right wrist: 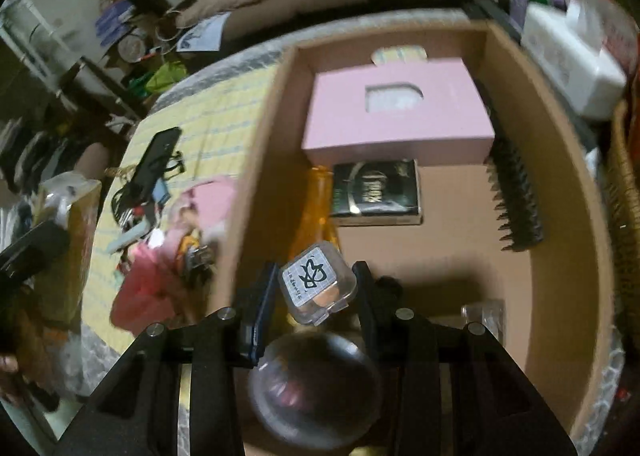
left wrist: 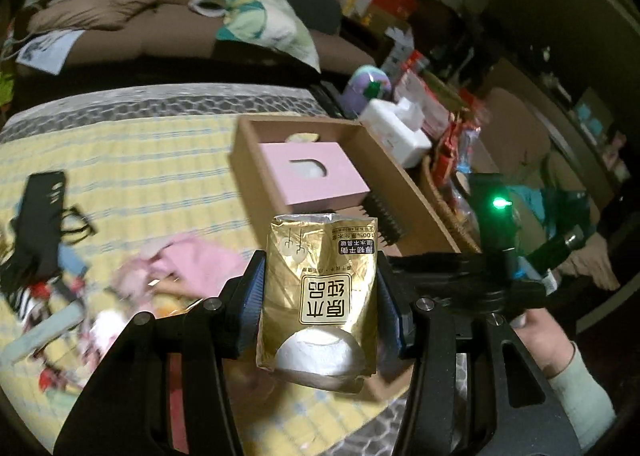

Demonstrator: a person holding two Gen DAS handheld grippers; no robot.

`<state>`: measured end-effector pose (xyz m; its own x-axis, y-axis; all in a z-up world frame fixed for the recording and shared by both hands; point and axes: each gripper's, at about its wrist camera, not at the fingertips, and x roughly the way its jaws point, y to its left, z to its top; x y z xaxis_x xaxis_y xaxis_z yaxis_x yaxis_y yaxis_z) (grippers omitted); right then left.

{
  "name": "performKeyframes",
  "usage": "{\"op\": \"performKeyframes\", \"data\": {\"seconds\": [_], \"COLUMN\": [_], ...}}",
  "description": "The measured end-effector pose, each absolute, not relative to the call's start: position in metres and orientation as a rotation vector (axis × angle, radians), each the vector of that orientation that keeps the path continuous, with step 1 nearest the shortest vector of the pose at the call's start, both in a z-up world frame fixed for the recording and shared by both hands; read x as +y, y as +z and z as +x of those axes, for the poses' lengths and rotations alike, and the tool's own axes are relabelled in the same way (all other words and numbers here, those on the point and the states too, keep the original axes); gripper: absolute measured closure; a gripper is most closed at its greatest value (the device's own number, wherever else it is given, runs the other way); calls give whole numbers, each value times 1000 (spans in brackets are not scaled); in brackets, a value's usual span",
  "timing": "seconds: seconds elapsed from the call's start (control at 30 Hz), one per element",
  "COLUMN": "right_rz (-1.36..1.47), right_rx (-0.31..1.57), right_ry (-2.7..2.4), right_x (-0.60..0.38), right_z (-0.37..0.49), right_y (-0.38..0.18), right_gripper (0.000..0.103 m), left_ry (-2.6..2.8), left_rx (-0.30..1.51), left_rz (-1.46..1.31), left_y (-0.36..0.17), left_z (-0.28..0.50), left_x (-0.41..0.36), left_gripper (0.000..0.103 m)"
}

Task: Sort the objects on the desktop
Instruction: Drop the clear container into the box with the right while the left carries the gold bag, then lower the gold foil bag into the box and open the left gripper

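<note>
The cardboard box (right wrist: pixel 560 184) sat on the counter (left wrist: pixel 132 160), which was covered by a yellow checked cloth, and held a pink box (right wrist: pixel 396 112), a black brush (right wrist: pixel 516 200), a dark packet (right wrist: pixel 376 192) and an orange bottle (right wrist: pixel 316 212). The left gripper (left wrist: pixel 318 296) was clamped on a gold tissue pack (left wrist: pixel 318 288), held just short of the cardboard box's near edge. The right gripper (right wrist: pixel 316 288) was clamped on a small clear case (right wrist: pixel 316 282), held above the cardboard box's interior.

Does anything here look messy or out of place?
Yes. A jumbled pile of pink cloth, cords and small bits lies unsorted on the yellow mat, left of the cardboard box. Inside the box, things lie tidily.
</note>
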<state>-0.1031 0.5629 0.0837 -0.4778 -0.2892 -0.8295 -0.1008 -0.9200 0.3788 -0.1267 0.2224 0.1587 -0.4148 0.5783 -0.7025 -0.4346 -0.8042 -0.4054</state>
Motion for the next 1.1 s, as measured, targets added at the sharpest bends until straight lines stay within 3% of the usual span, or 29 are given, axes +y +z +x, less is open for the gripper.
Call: {"op": "performKeyframes", "data": {"seconds": [0.2,0.33,0.6,0.8,1.07,1.1], "right_rz": [1646,1671,1476,1411,1438,1444], "right_rx": [-643,-702,-745,-662,-659,-658], "right_ry": [-2447,-2408,-2603,-2751,-2766,-2764], "right_x": [577,592,646,665,681,681], "right_z": [-138,-133,-61,-22,-8,-8], "right_y": [52,48,110,145,135,132], "right_gripper": [62,46,42,39,39,39], "left_ry": [2197,2191,2154,2148,2264,2276], "left_rx": [-148,-101,-17,-101,-120,-144], "left_rz": [-1245,-1264,-1321,-1422,-1560,-1575], "left_y": [142,135,122,94,50,48], "left_z": [-151,-158,-172,-189,-202,-203], "left_x": [268,284,337,389,417,415], "left_gripper": [55,55,55,55,55,47]}}
